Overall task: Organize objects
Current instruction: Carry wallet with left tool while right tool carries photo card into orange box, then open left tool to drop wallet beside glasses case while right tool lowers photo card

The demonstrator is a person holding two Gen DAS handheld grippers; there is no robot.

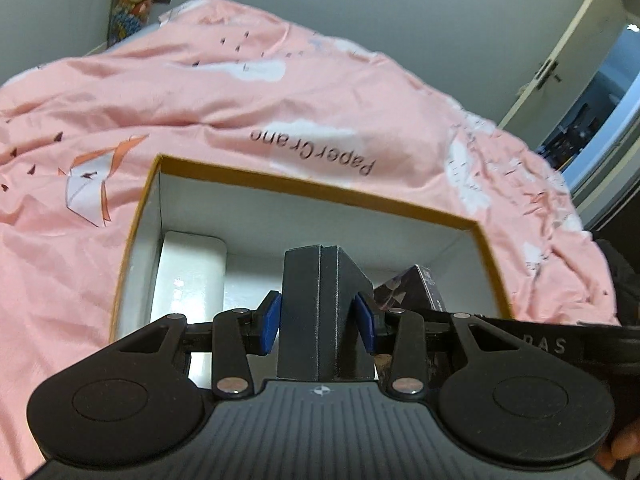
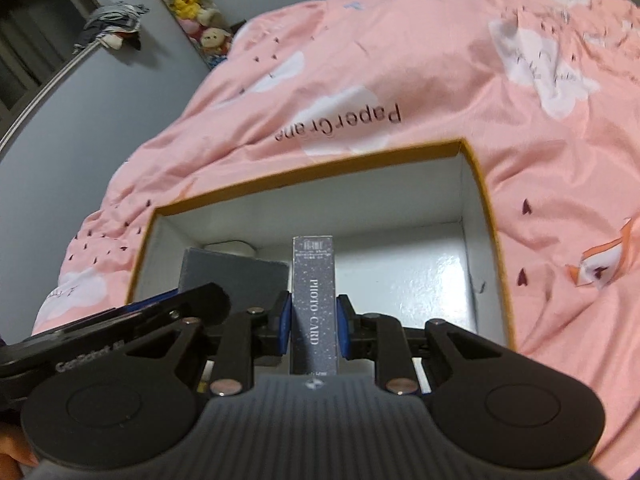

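Note:
An open cardboard box with a yellow rim [image 1: 312,190] and white inside sits on a pink bedspread; it also shows in the right wrist view [image 2: 320,168]. My left gripper [image 1: 320,320] is shut on a black box [image 1: 320,300] and holds it inside the cardboard box. My right gripper [image 2: 314,320] is shut on a grey box marked PHOTO CARD [image 2: 313,288], also inside the cardboard box. A white device [image 1: 188,276] lies at the box's left side. The photo card box [image 1: 416,288] shows to the right of the black box.
The pink bedspread [image 1: 280,92] with "PaperCrane" print surrounds the box. Plush toys [image 2: 188,4] hang by the grey wall. A white door [image 1: 560,60] stands at the far right. The black box [image 2: 232,276] and the left gripper's body show in the right wrist view.

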